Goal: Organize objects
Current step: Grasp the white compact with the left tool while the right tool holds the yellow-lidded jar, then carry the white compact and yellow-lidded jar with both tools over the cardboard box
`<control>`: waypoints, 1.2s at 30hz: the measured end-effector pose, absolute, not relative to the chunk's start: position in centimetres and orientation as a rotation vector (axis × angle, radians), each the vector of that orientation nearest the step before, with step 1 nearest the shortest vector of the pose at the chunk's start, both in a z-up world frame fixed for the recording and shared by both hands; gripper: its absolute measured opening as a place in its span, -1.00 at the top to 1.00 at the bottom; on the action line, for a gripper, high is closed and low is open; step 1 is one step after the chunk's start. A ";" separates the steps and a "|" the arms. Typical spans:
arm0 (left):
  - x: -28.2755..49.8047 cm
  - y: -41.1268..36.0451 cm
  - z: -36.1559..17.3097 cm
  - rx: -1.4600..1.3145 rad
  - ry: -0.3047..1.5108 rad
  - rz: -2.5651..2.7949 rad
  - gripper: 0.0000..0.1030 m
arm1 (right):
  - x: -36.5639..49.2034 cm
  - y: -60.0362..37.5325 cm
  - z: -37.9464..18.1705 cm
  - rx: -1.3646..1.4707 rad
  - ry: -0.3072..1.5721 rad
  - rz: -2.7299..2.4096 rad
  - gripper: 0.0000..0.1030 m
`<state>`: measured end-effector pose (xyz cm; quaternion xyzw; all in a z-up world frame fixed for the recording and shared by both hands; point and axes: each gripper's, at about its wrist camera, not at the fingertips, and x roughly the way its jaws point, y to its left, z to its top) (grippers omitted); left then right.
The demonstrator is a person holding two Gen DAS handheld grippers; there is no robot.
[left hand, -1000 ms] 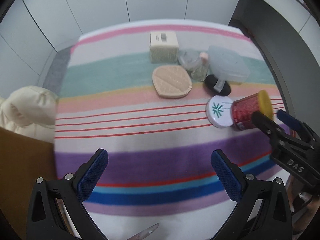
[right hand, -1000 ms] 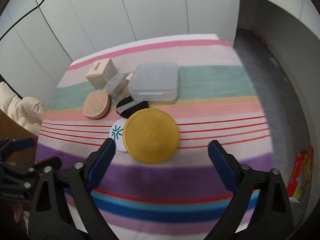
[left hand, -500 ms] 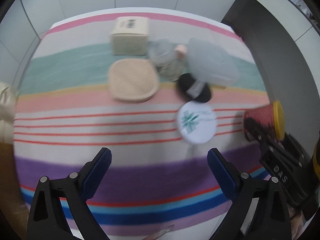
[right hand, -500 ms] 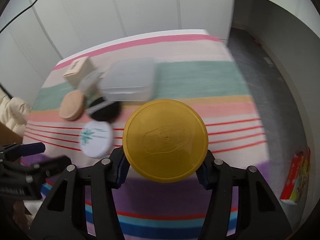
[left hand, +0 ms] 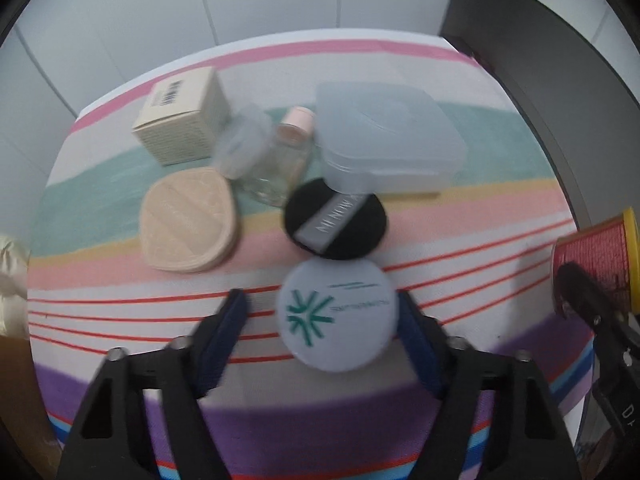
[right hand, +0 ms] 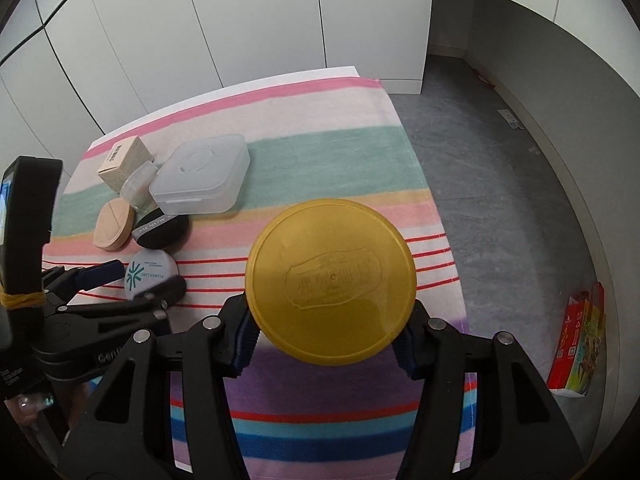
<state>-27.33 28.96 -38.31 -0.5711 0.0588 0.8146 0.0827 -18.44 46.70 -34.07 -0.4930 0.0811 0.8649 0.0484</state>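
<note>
My right gripper (right hand: 326, 326) is shut on a red can with a yellow lid (right hand: 331, 280), held above the striped cloth (right hand: 320, 168); the can also shows at the right edge of the left wrist view (left hand: 596, 260). My left gripper (left hand: 320, 320) is open around a white round compact with a green logo (left hand: 338, 316); its right finger is close to the rim, the left finger apart. The compact also shows in the right wrist view (right hand: 150, 274). Behind it lie a black puff (left hand: 336, 220), a beige puff (left hand: 188, 220), a small glass bottle (left hand: 280, 160), a clear plastic box (left hand: 388, 140) and a beige carton (left hand: 180, 116).
The striped cloth covers the table, with white cabinet doors (right hand: 240, 32) behind. Grey floor (right hand: 500, 184) lies to the right, with a colourful box (right hand: 576, 344) on it. A cream jacket (left hand: 10, 280) sits at the left edge.
My left gripper moved forward and down so its fingers now flank the white compact, and they have narrowed. My right gripper closed on the yellow-lidded can and lifted it to the right.
</note>
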 end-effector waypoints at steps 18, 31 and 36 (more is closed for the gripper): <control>-27.9 24.0 -35.1 -1.719 0.047 2.525 -0.13 | -18.9 42.6 -33.5 -1.570 0.109 2.630 -0.11; -28.8 18.3 -29.8 -1.708 -0.030 2.641 -0.13 | -21.2 40.7 -29.8 -1.563 0.018 2.610 -0.11; -28.2 17.9 -26.7 -1.677 -0.001 2.650 -0.13 | -21.2 40.0 -25.9 -1.519 0.019 2.634 -0.11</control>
